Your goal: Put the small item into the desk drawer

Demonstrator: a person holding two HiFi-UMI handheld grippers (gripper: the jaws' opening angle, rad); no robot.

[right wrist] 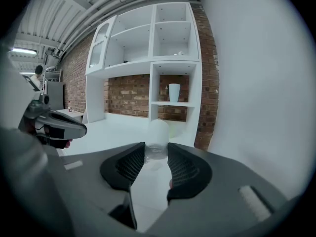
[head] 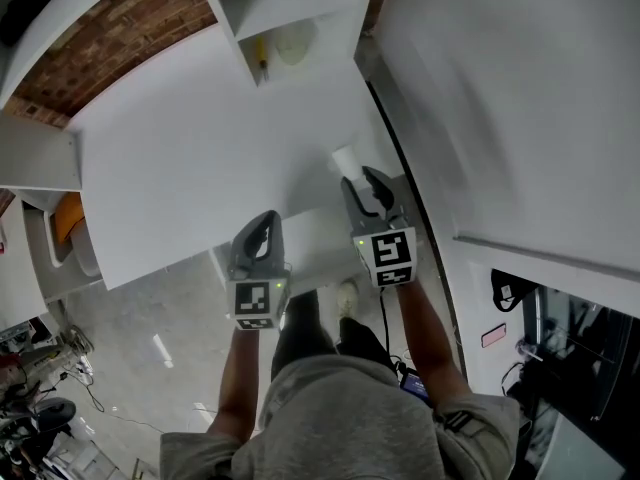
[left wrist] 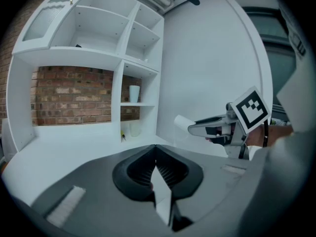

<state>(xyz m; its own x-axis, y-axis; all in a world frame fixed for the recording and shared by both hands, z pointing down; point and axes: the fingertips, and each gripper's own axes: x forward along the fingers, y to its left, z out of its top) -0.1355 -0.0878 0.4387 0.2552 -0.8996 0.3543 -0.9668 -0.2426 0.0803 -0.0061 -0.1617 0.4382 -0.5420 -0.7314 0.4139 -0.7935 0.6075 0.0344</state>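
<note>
1. The left gripper (left wrist: 155, 168) is kept empty, jaws together, at 8 o'clock of the small item (head: 346, 160), likely spared for the drawer.
2. The small item is clamped between the right gripper's (head: 362, 181) jaws above the desk (head: 200, 148) edge, apparently for carrying.

Grey left gripper (head: 263, 218), grey right gripper (head: 362, 180), marker cubes (head: 253, 303) (head: 393, 253), grey shirt (head: 340, 418)

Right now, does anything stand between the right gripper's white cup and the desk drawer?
Nothing visible does. The right gripper holds the white cup above the white desk; the left gripper, shut, sits beside it. The drawer itself isn't clearly shown.
</note>
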